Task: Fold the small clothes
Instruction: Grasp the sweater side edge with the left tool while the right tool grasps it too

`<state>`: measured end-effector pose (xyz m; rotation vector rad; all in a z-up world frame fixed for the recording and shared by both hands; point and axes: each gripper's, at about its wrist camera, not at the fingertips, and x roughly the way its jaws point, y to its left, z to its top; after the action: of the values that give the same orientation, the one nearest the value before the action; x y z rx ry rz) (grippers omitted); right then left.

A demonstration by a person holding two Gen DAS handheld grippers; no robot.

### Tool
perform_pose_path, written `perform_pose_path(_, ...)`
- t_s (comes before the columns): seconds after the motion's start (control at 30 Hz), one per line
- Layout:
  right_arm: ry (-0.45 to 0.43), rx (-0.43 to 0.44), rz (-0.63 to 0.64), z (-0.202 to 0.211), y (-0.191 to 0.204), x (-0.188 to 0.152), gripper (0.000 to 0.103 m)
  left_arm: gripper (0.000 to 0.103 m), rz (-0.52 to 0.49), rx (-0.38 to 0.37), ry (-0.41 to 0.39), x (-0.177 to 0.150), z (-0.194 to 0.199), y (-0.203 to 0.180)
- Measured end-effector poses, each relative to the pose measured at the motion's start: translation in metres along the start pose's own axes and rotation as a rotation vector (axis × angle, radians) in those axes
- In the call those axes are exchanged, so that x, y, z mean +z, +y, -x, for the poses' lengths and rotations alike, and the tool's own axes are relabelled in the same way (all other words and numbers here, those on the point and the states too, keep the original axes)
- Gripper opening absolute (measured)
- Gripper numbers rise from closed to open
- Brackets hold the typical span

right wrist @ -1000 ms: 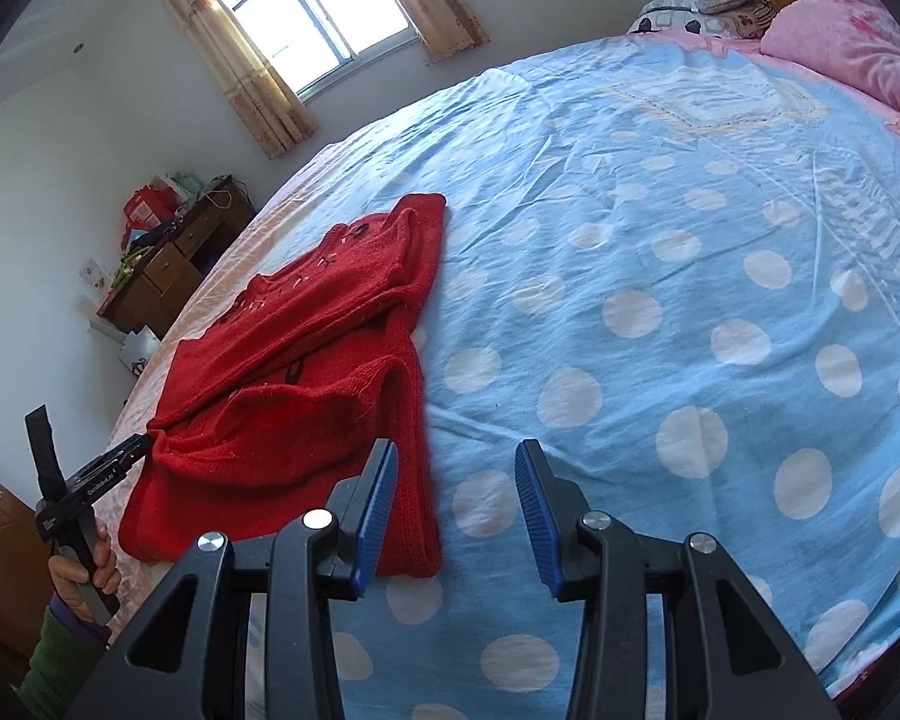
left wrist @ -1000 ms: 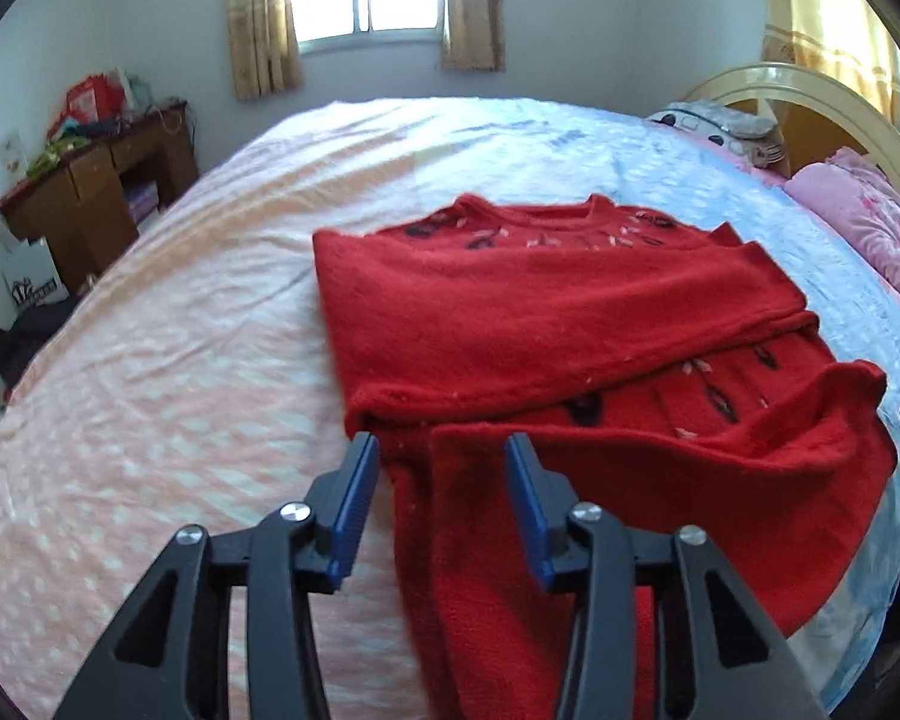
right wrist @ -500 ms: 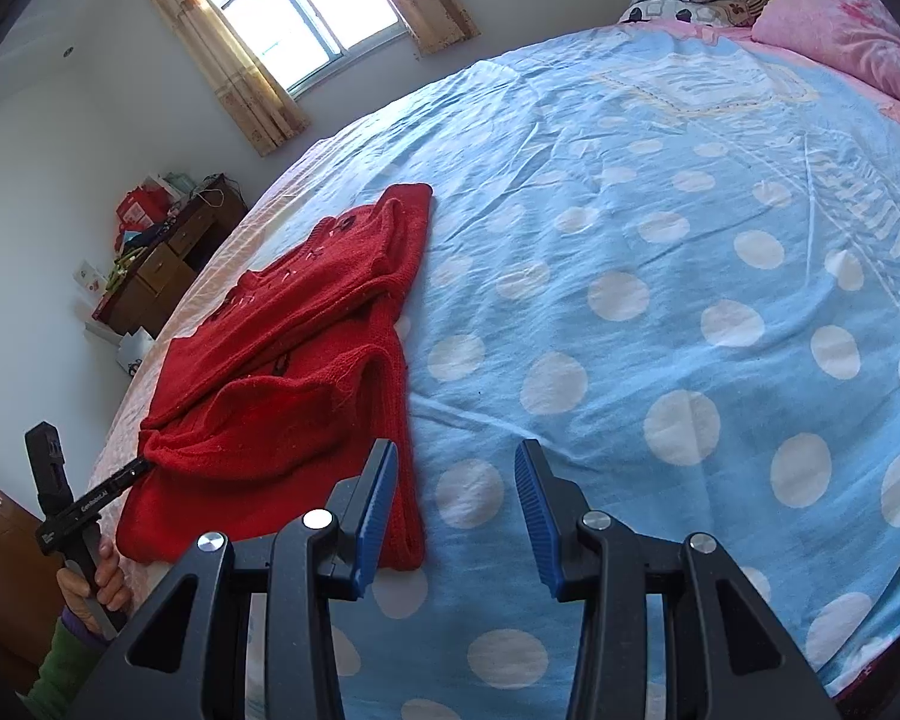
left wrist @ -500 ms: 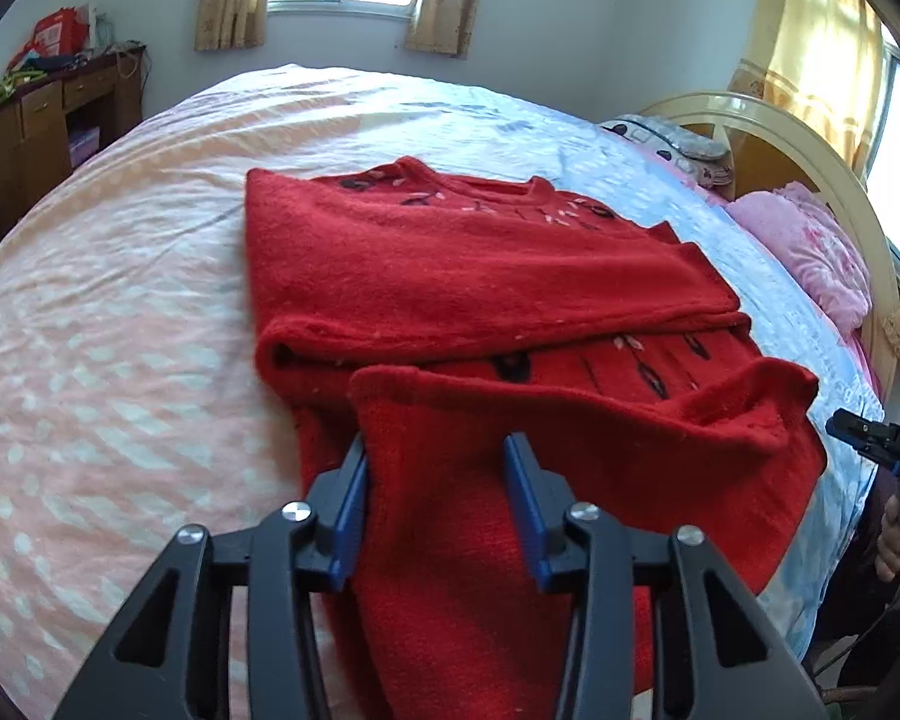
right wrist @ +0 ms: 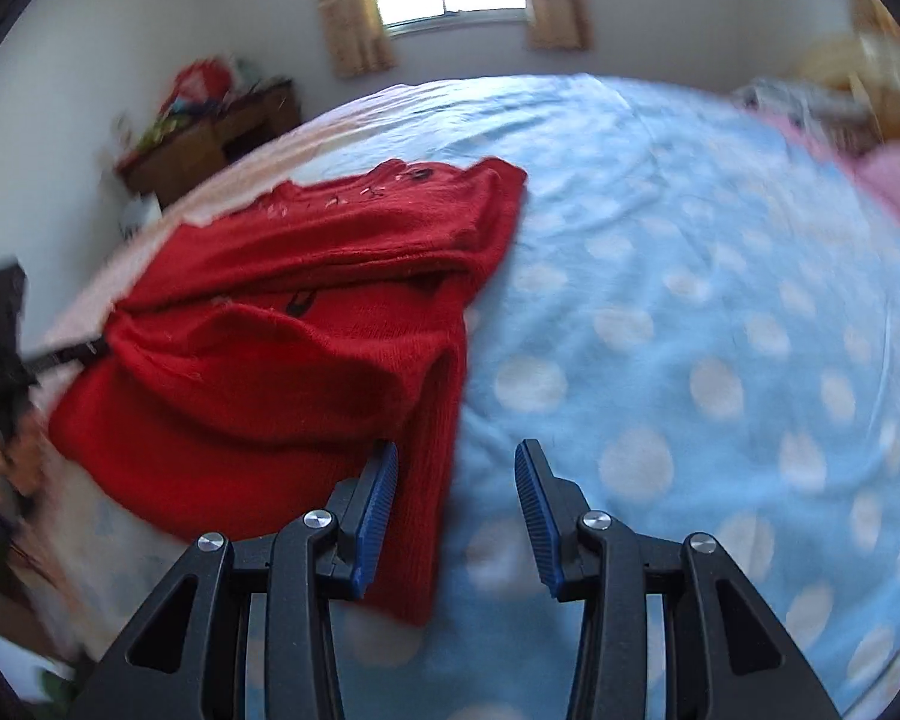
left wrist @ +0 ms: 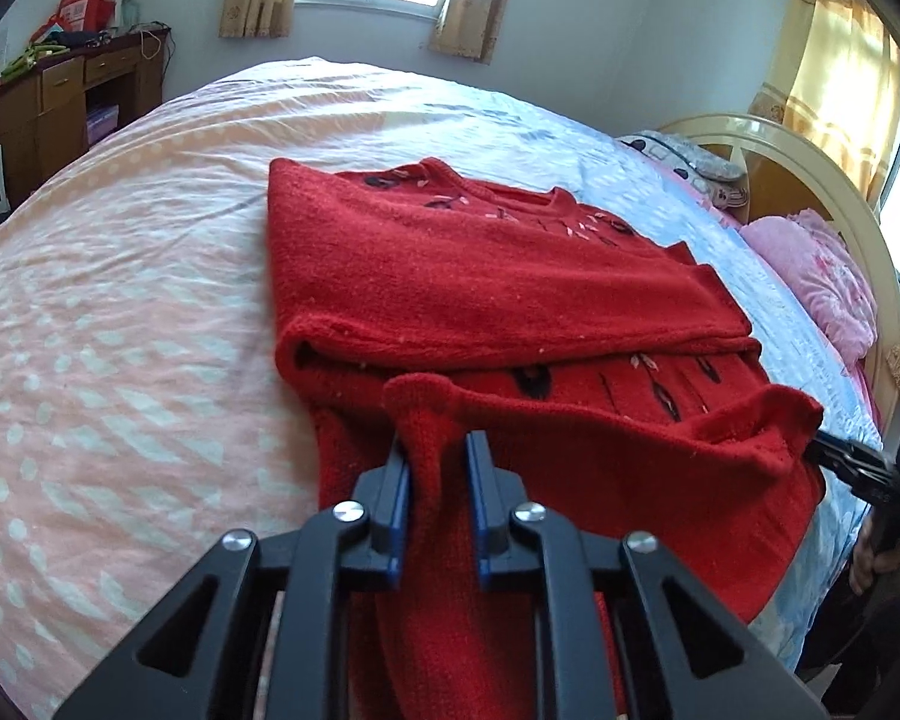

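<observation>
Left gripper (left wrist: pixel 437 468) reaches low over the bed (left wrist: pixel 120 312), fingers clamped on a raised corner of the red sweater's (left wrist: pixel 480 276) hem. The sweater lies half-folded across the bedspread. Right gripper (right wrist: pixel 456 480) hovers at the hem's other corner, fingers spread apart, one fold of knit lying between them.

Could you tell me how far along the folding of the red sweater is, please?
Partly done: the sweater already has one layer folded across its chest. In hand: the left claw pinches the bottom hem, lifted; the right claw is open at the other corner. Left: fold the hem up.
</observation>
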<state>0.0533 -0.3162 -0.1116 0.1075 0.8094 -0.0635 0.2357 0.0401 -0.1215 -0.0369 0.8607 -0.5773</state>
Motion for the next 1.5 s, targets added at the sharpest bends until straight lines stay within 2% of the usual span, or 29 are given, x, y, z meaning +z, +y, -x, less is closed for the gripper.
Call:
perform_pose_path(0.07, -0.018, -0.034, 0.077, -0.008, 0.008, 0.011, 0.042, 0.020, -0.011, 0.001, 0.008, 0.002, -0.001, -0.001)
perform_pose_path(0.13, -0.028, -0.003, 0.101, -0.014, 0.011, 0.024, 0.042, 0.027, -0.017, -0.003, 0.014, 0.006, -0.003, -0.002)
perform_pose_path(0.27, -0.036, 0.097, 0.028, -0.028, 0.006, 0.049, 0.042, 0.029, 0.006, -0.018, 0.005, 0.006, -0.006, 0.000)
perform_pose_path(0.4, -0.014, 0.171, -0.032, -0.037, 0.000, 0.056, 0.042, 0.030, 0.041, -0.063, 0.005, 0.005, -0.004, 0.008)
perform_pose_path(0.47, -0.005, 0.150, 0.000, -0.041, 0.002, 0.056, 0.042, 0.034, 0.045, -0.077, 0.014, 0.006, -0.005, 0.009)
perform_pose_path(0.53, -0.002, 0.123, 0.023, -0.046, 0.005, 0.058, 0.042, 0.048, 0.039, -0.090, 0.022, 0.008, -0.006, 0.006)
perform_pose_path(0.6, -0.001, 0.110, 0.024, -0.051, 0.005, 0.059, 0.042, 0.056, 0.004, -0.080, 0.026, 0.009, -0.008, -0.003)
perform_pose_path(0.7, 0.001, 0.106, 0.015, -0.056, 0.006, 0.057, 0.042, 0.056, -0.069, -0.011, 0.020, 0.007, -0.011, -0.017)
perform_pose_path(0.77, 0.003, 0.075, 0.027, -0.057, 0.008, 0.053, 0.043, 0.055, -0.092, 0.014, 0.010, 0.004, -0.010, -0.021)
perform_pose_path(0.8, 0.007, 0.059, 0.038, -0.057, 0.011, 0.051, 0.043, 0.050, -0.089, 0.020, 0.006, 0.003, -0.010, -0.021)
perform_pose_path(0.83, 0.006, 0.040, 0.050, -0.055, 0.013, 0.049, 0.037, 0.042, -0.081, 0.028, 0.003, 0.003, -0.009, -0.020)
perform_pose_path(0.87, 0.002, 0.020, 0.061, -0.052, 0.016, 0.047, 0.020, 0.037, -0.068, 0.035, 0.001, 0.003, -0.008, -0.018)
perform_pose_path(0.93, -0.008, -0.039, 0.082, -0.044, 0.022, 0.045, 0.008, 0.011, -0.007, 0.040, 0.000, 0.005, -0.003, -0.010)
perform_pose_path(1.03, -0.052, -0.054, 0.068, -0.024, 0.025, 0.042, 0.008, 0.007, 0.067, 0.028, -0.008, 0.005, 0.006, -0.001)
perform_pose_path(1.23, -0.150, -0.059, 0.033, 0.020, 0.031, 0.048, 0.008, 0.007, 0.036, 0.070, -0.052, 0.008, 0.024, -0.014)
perform_pose_path(1.5, -0.245, -0.082, 0.030, 0.046, 0.041, 0.077, 0.007, 0.007, 0.107, 0.083, -0.106, 0.038, 0.041, -0.007)
